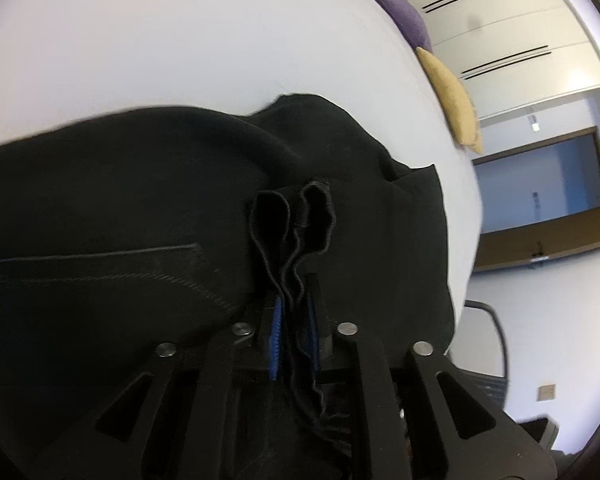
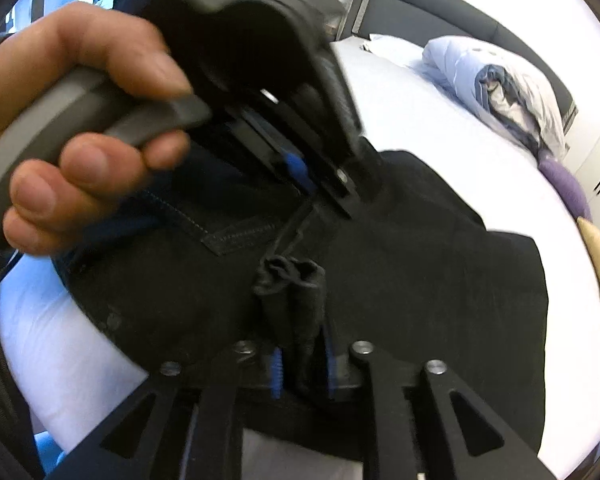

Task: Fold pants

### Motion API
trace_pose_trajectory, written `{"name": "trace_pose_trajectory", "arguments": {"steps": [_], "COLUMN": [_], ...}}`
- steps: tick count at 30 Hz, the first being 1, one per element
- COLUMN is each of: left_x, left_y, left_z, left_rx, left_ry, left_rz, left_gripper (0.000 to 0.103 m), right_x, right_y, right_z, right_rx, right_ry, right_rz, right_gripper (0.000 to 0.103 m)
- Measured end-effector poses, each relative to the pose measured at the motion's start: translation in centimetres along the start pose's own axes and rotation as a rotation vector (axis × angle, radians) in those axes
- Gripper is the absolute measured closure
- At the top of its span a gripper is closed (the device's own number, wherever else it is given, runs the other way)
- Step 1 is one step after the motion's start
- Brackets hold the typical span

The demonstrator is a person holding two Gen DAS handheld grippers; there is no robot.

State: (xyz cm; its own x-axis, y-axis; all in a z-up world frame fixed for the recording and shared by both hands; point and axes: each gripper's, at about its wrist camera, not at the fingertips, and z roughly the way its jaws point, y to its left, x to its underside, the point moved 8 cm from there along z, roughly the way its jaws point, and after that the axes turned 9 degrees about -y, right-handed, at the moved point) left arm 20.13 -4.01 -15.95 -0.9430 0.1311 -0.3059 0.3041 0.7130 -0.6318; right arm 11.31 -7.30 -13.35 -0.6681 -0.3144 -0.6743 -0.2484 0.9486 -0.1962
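Black pants lie on a white bed. My left gripper is shut on a bunched hem of the pants, which sticks up between its blue pads. In the right wrist view the pants spread across the bed. My right gripper is shut on another bunched edge of the pants. The left gripper, held by a hand, is just above and ahead of the right one, also pinching fabric.
A yellow pillow and a purple pillow lie at the bed's far edge by white wardrobes. In the right wrist view a rolled light-blue duvet lies by the dark headboard. A chair stands beside the bed.
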Motion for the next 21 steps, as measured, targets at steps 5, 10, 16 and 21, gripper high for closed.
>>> {"name": "trace_pose_trajectory", "arguments": {"steps": [5,10,16,21], "left_x": [-1.5,-1.4,2.8,4.9], "left_y": [0.5,-4.2,-8.5,-6.5], "left_z": [-3.1,-4.3,1.5,3.0], "left_rx": [-0.15,-0.081,0.019,0.049], "left_ry": [-0.097,-0.175,-0.048,-0.034], "left_rz": [0.039,0.105,0.172,0.091], "left_gripper": [0.091,0.091,0.091,0.091], "right_x": [0.4,-0.1,-0.7,0.0], "right_y": [-3.0,-12.7,-25.6,-27.0], "right_z": [-3.3,-5.5,-1.7,5.0], "right_rx": [-0.149,-0.355,-0.603,-0.676], "right_ry": [-0.014,-0.085,-0.158,-0.044], "right_rz": [0.195,0.535,0.888,0.933], "right_gripper": [0.027,0.032,0.035,0.035]}}
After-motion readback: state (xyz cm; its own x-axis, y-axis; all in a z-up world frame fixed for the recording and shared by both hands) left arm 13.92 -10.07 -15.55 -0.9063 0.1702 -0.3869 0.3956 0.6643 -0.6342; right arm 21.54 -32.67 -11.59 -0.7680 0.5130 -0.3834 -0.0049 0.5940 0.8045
